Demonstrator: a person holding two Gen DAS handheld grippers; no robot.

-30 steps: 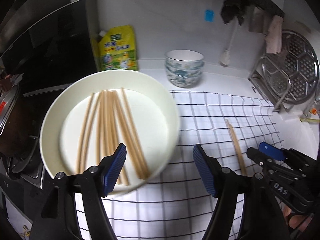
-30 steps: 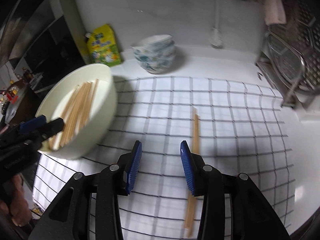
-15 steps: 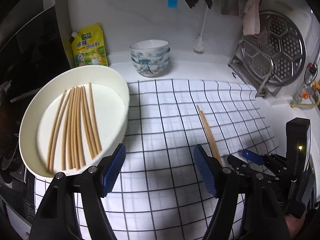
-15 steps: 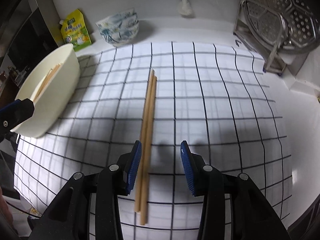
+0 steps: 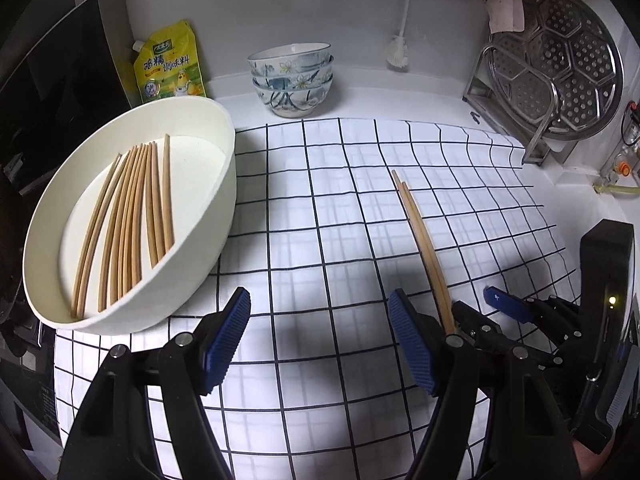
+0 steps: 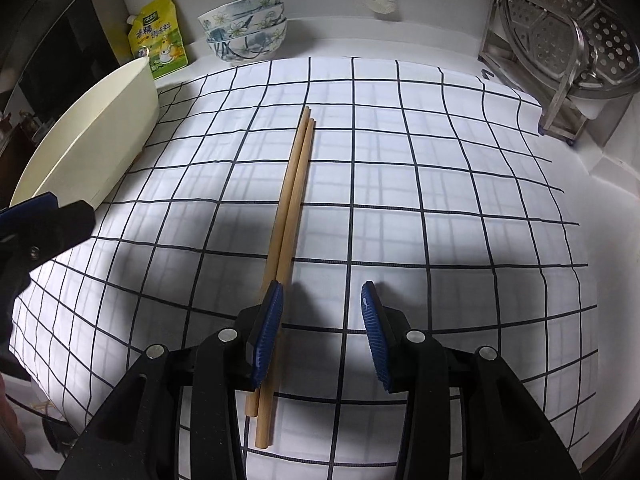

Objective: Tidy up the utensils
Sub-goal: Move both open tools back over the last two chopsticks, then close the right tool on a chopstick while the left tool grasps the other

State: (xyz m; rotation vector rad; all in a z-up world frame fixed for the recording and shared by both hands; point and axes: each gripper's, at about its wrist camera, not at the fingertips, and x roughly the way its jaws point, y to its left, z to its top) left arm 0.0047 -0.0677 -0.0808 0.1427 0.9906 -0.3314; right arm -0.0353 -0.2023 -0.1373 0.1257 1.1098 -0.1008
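Two wooden chopsticks (image 6: 294, 196) lie side by side on the checked cloth (image 6: 420, 184); they also show in the left wrist view (image 5: 422, 236). A white oval dish (image 5: 200, 248) at the left holds several more chopsticks (image 5: 128, 216). My right gripper (image 6: 322, 320) is open and empty, low over the cloth, its left finger over the near ends of the pair. My left gripper (image 5: 320, 340) is open and empty, above the cloth to the right of the dish.
A stack of patterned bowls (image 5: 292, 78) and a yellow seasoning pouch (image 5: 170, 62) stand at the back by the wall. A metal rack with a perforated steamer plate (image 5: 560, 80) stands at the right. A dark stove area lies left of the dish.
The left gripper has drawn back and to the right, away from the dish. The right gripper has shifted right and lowered, so the chopstick pair now lies by its left finger.
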